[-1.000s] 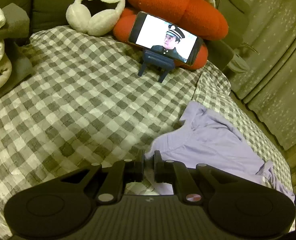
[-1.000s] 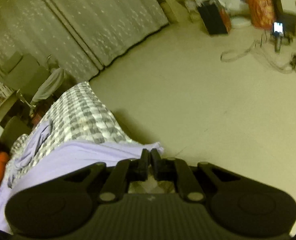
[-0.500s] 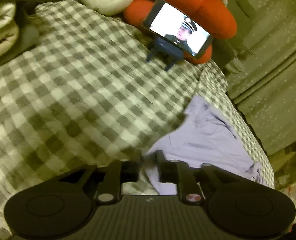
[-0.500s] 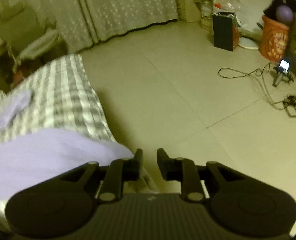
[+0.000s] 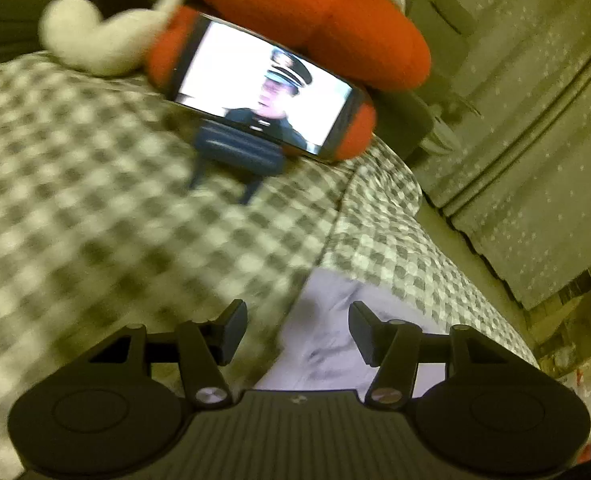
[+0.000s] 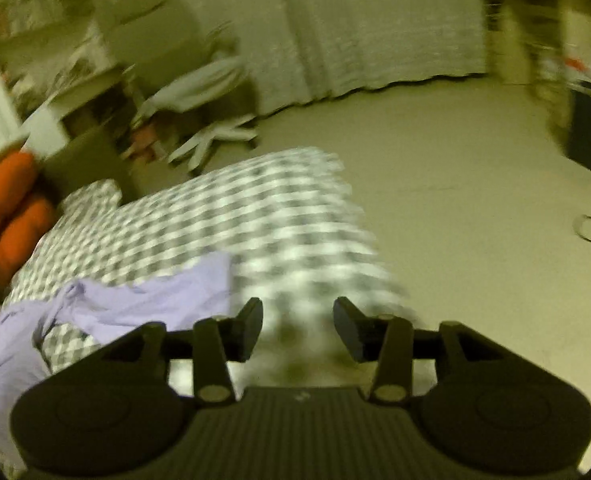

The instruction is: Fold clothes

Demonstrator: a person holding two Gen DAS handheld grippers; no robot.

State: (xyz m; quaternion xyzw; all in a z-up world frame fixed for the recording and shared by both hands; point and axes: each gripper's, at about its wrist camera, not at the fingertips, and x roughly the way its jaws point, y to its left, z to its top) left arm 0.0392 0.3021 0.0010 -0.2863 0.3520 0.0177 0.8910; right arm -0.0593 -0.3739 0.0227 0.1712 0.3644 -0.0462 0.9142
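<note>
While both views are smeared by motion blur, the left gripper [image 5: 297,330] plainly has its black fingers spread wide, nothing between them, above a lavender garment [image 5: 335,344] of thin, softly wrinkled cloth. That garment lies on the checked grey-and-white bedspread [image 5: 95,220], spreading from the centre of the left wrist view toward 5 o'clock. At 12 o'clock a smartphone [image 5: 267,92] playing a video sits tilted in a dark blue stand [image 5: 239,156], backed by puffy orange cushions [image 5: 315,12]; a fluffy white ring-shaped plush [image 5: 107,28] sits at 11 o'clock.

The right gripper [image 6: 297,326] is likewise parted and empty, over the bedspread's edge. From this camera the lavender cloth lies crumpled at 8 to 9 o'clock, apart from the fingers. Pale smooth floor [image 6: 475,200] fills the right side, with speckled curtains [image 6: 375,32] at 12 o'clock.
</note>
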